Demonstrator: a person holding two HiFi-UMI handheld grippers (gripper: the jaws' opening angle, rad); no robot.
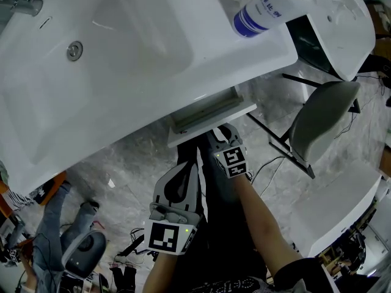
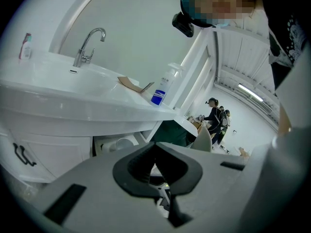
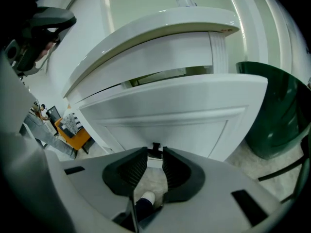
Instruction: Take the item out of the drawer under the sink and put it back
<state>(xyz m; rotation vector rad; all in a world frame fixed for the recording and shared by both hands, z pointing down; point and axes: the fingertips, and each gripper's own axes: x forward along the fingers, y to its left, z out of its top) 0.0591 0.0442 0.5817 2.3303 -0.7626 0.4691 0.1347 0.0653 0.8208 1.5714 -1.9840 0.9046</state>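
Observation:
The white drawer under the sink stands slightly pulled out, with a narrow gap along its top. In the right gripper view its panelled front fills the middle. A small black handle sits right at the tips of my right gripper, whose jaws stand apart on either side of it. From the head view, the right gripper is just below the drawer front. My left gripper hangs lower and nearer to me, its jaws shut and empty. A pale round thing shows in the opening under the sink.
A spray bottle with a blue base stands on the sink's right edge, and a tap at its back. A dark green bin and a grey chair lie right of the cabinet. Other people stand far off.

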